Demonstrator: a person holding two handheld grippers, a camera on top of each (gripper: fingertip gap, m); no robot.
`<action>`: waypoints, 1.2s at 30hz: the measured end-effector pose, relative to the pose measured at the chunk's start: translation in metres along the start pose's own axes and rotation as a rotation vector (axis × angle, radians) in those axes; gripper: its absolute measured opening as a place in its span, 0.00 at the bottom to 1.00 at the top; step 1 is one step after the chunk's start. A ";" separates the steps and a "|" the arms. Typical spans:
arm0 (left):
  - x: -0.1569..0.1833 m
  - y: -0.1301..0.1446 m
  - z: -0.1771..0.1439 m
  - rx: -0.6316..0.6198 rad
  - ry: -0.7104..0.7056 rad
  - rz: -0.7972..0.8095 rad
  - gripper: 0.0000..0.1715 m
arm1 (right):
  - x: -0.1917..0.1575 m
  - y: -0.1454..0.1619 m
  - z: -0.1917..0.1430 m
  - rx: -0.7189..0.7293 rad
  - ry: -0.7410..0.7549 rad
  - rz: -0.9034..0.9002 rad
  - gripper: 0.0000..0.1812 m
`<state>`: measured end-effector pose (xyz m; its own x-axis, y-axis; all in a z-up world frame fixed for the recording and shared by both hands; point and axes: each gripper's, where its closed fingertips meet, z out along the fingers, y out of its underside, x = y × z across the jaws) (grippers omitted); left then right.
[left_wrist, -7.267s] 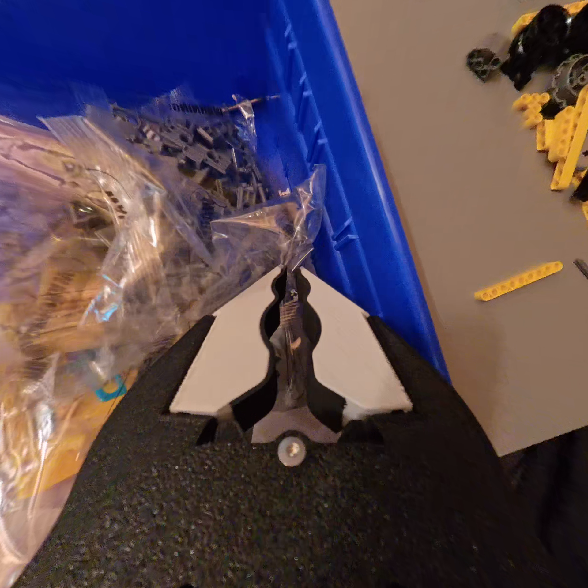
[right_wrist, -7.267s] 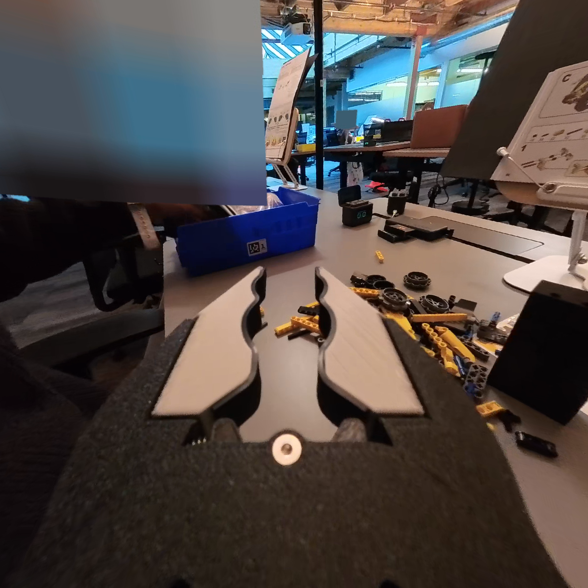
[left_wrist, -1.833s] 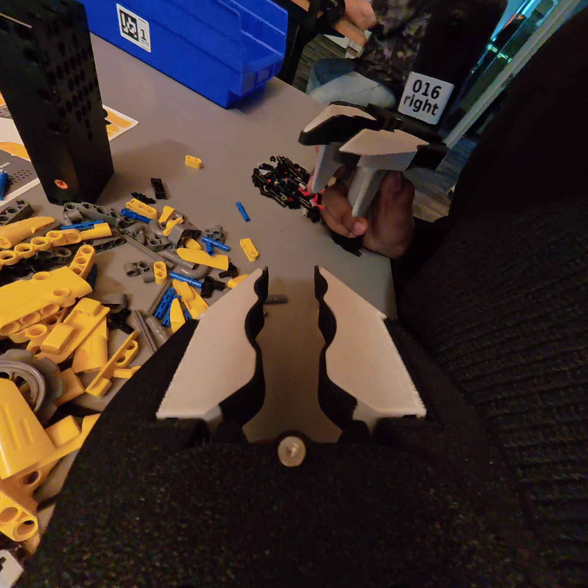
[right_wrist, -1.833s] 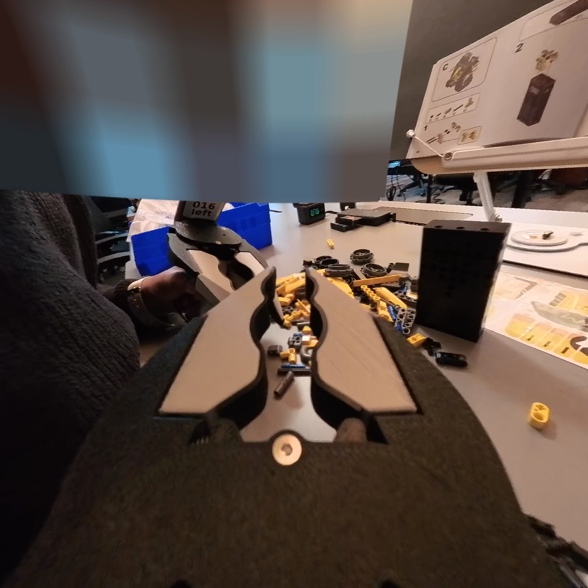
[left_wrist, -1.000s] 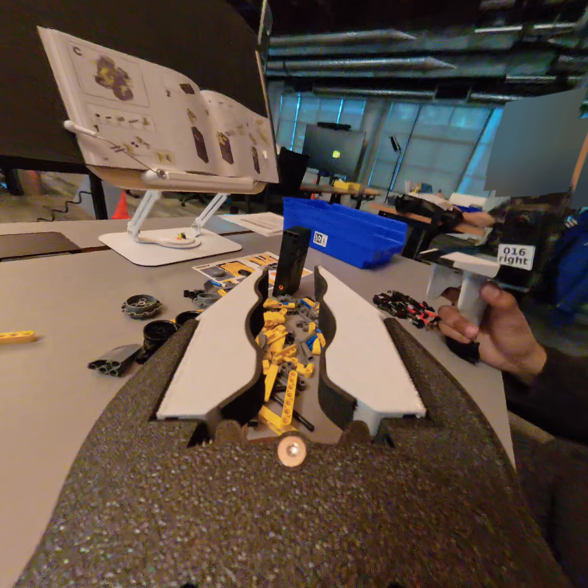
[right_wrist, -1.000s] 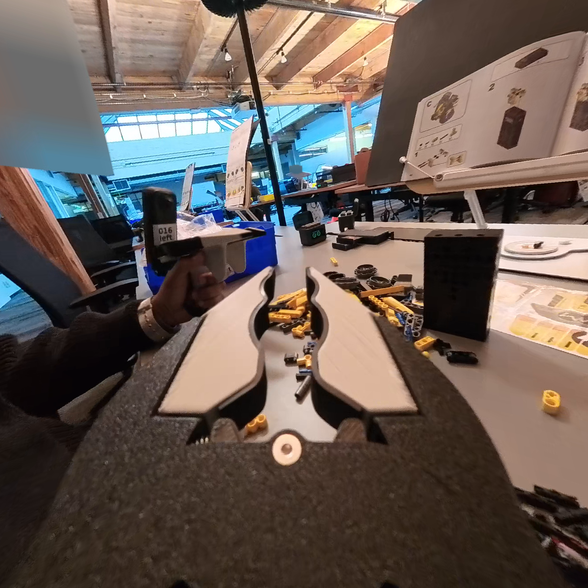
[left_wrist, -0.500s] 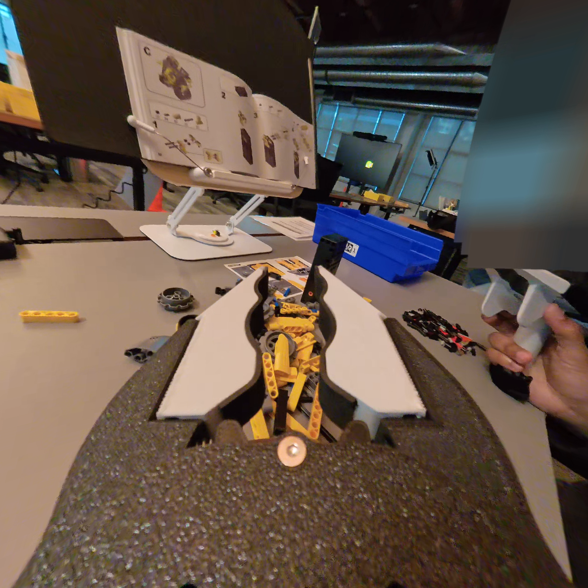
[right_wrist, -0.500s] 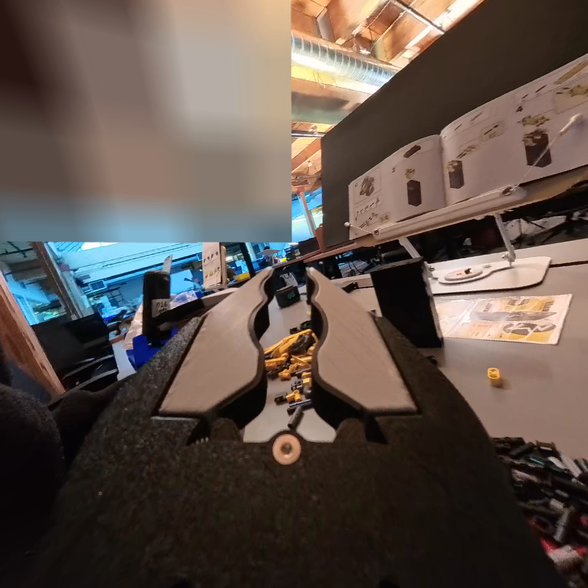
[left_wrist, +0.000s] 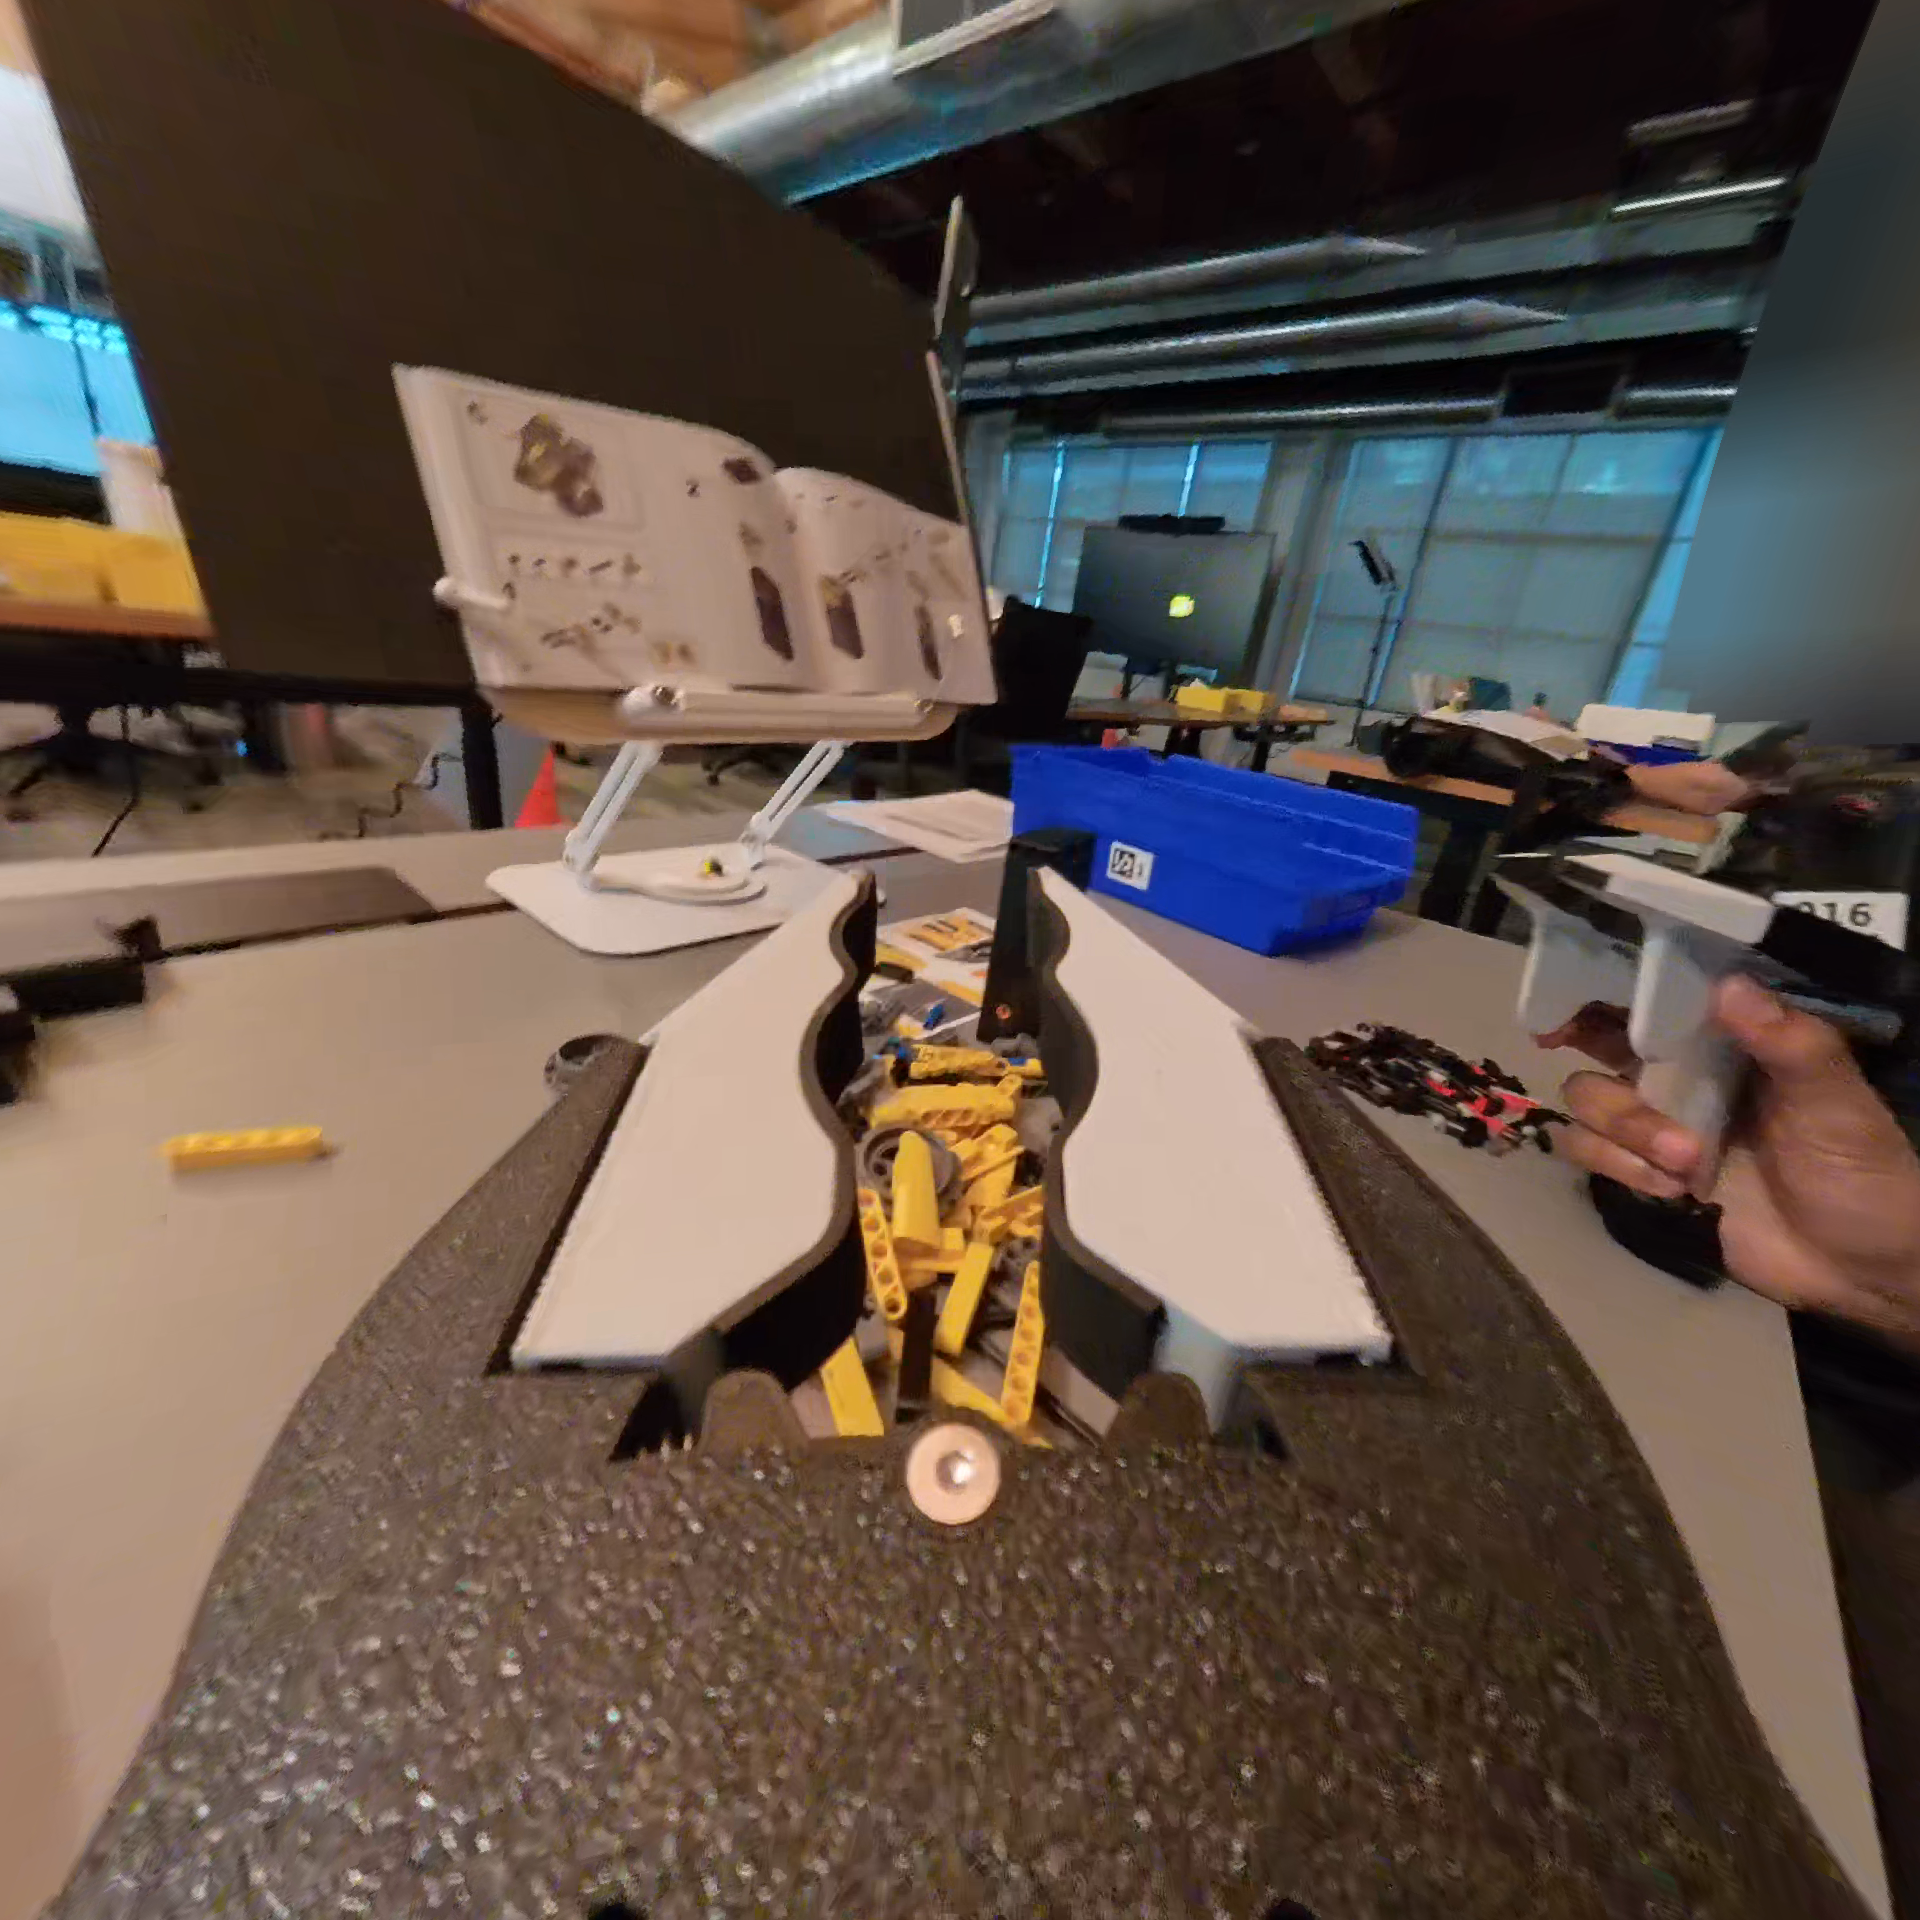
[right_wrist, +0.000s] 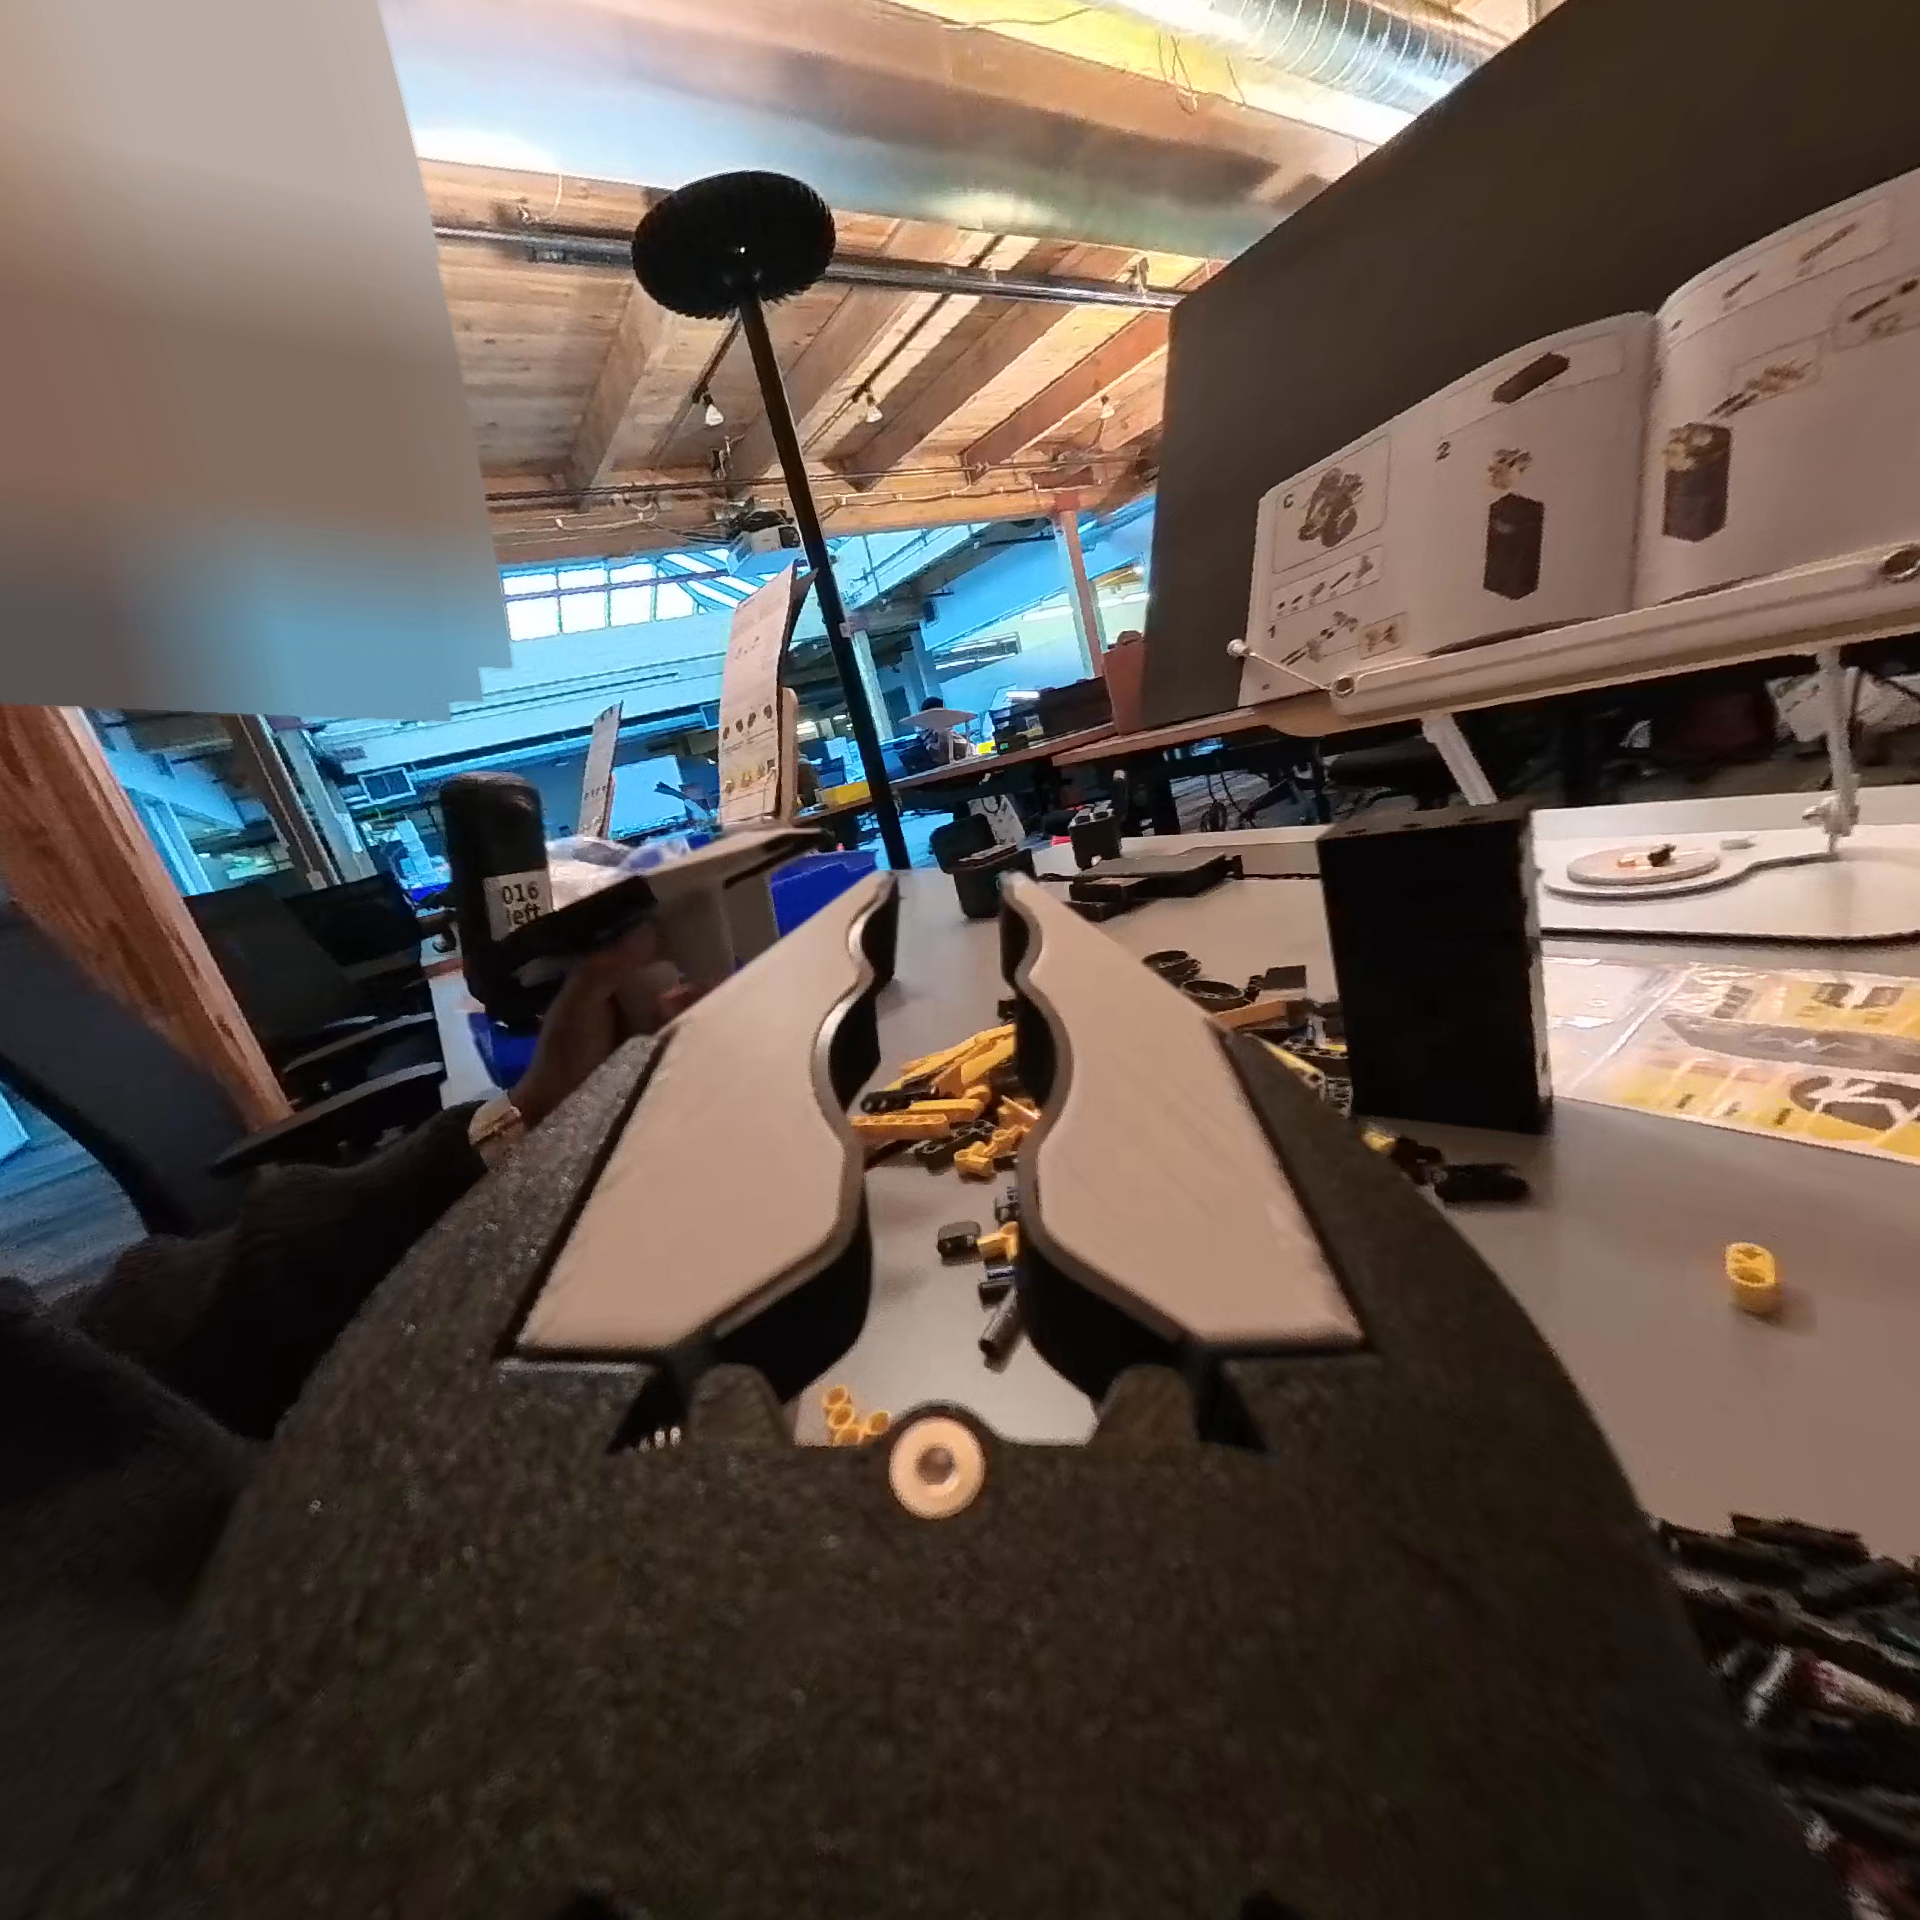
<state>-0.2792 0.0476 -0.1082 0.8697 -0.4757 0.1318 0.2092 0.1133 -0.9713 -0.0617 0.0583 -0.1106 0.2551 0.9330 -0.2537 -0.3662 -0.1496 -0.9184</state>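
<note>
My left gripper (left_wrist: 951, 894) is open and empty, held above a pile of yellow, grey and black building pieces (left_wrist: 951, 1164) on the grey table (left_wrist: 364, 1039). My right gripper (right_wrist: 948, 891) is open and empty, low over the same pile (right_wrist: 951, 1101) from the other side. A black perforated block (right_wrist: 1434, 966) stands upright beyond the pile; it also shows in the left wrist view (left_wrist: 1023, 935). The right gripper shows in a hand at the right of the left wrist view (left_wrist: 1652, 966); the left one shows in the right wrist view (right_wrist: 665, 914).
An open instruction booklet (left_wrist: 696, 561) rests on a white stand (left_wrist: 665, 883). A blue bin (left_wrist: 1226, 842) sits behind. A heap of small black and red pins (left_wrist: 1423, 1070) lies at right. A yellow beam (left_wrist: 244, 1146) and a yellow connector (right_wrist: 1754, 1276) lie apart. A printed sheet (right_wrist: 1745, 1049) lies flat. There is about 20 cm between the tips of the two grippers. The left gripper is farther from the black perforated block (right_wrist: 1434, 966), some 25 cm, than the right, some 20 cm.
The left gripper has shifted a little and tipped up slightly. The right gripper has swung so the view tilts back down toward the table; both stay open and empty.
</note>
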 end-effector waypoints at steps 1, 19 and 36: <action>-0.002 0.005 0.003 -0.021 -0.008 -0.013 0.16 | 0.002 -0.001 0.000 0.003 -0.001 0.017 0.10; -0.014 0.134 0.073 -0.881 -0.032 0.191 0.17 | -0.005 0.023 0.028 -0.145 -0.056 -0.072 0.10; -0.054 0.101 0.043 -0.718 -0.172 0.042 0.17 | -0.004 0.019 0.023 -0.118 -0.091 0.055 0.10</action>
<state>-0.2859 0.1221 -0.2046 0.9406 -0.3336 0.0640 -0.1183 -0.4984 -0.8588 -0.0898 0.0592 -0.1197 0.1532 0.9473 -0.2813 -0.2684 -0.2340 -0.9344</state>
